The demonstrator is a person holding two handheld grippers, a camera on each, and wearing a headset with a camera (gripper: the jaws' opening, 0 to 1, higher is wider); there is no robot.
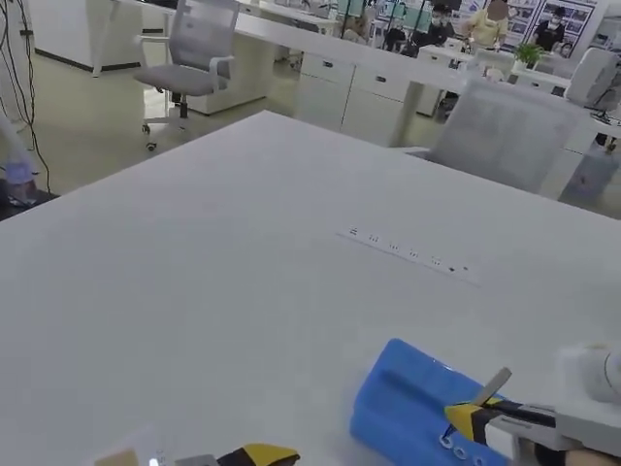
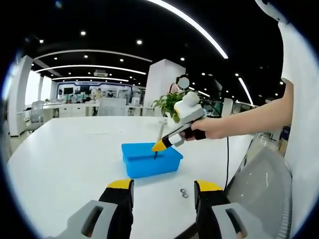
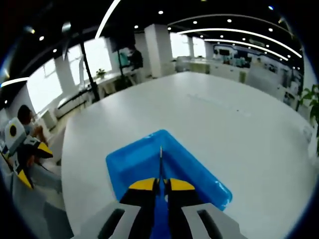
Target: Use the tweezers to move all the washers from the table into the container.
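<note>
The right gripper (image 3: 160, 184) pinches the tweezers (image 3: 160, 159), tips over the container (image 3: 130, 162); washers (image 2: 183, 192) lie lower centre (between the spread left gripper (image 2: 164, 185) jaws).

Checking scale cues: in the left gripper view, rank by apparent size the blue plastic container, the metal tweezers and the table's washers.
Largest: blue plastic container
Then: thin metal tweezers
Smallest: small grey washers

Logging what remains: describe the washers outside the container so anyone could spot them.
On the white table, find the blue container. Just off its side nearest the left gripper lie the washers: tiny grey rings, far smaller than anything nearby.
</note>
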